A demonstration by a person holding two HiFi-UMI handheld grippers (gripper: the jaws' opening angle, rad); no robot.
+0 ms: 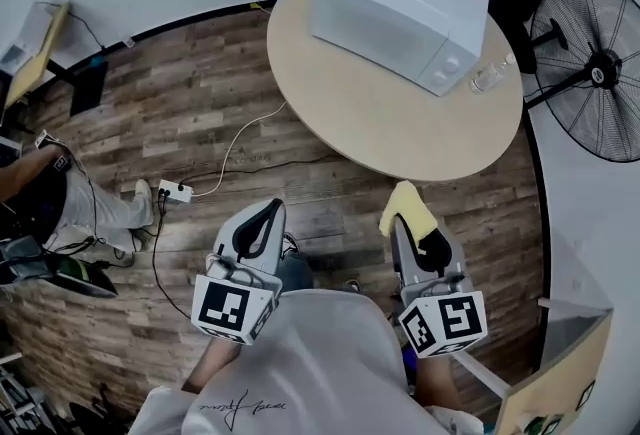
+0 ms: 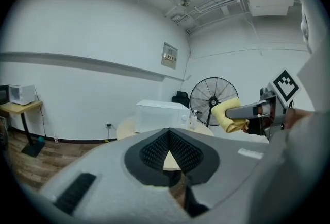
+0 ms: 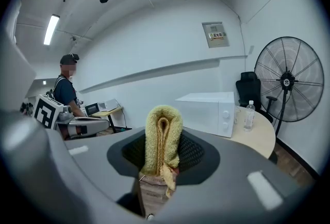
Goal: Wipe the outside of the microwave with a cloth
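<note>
The white microwave [image 1: 400, 13] stands on the far side of a round wooden table [image 1: 400, 133]; it also shows ahead as the microwave [image 2: 161, 115] and the microwave [image 3: 206, 112]. My right gripper [image 1: 408, 215] is shut on a folded yellow cloth [image 1: 405, 208], held short of the table's near edge. In the right gripper view the cloth [image 3: 162, 138] stands upright between the jaws. My left gripper [image 1: 265, 218] hangs over the floor to the left, shut and holding nothing; the left gripper [image 2: 168, 153] shows its pads nearly meeting.
A clear water bottle [image 1: 490, 75] stands beside the microwave's right end. A large black fan [image 1: 595, 68] stands right of the table. A power strip [image 1: 175, 191] and cables lie on the wooden floor. A person [image 1: 40, 193] sits at far left.
</note>
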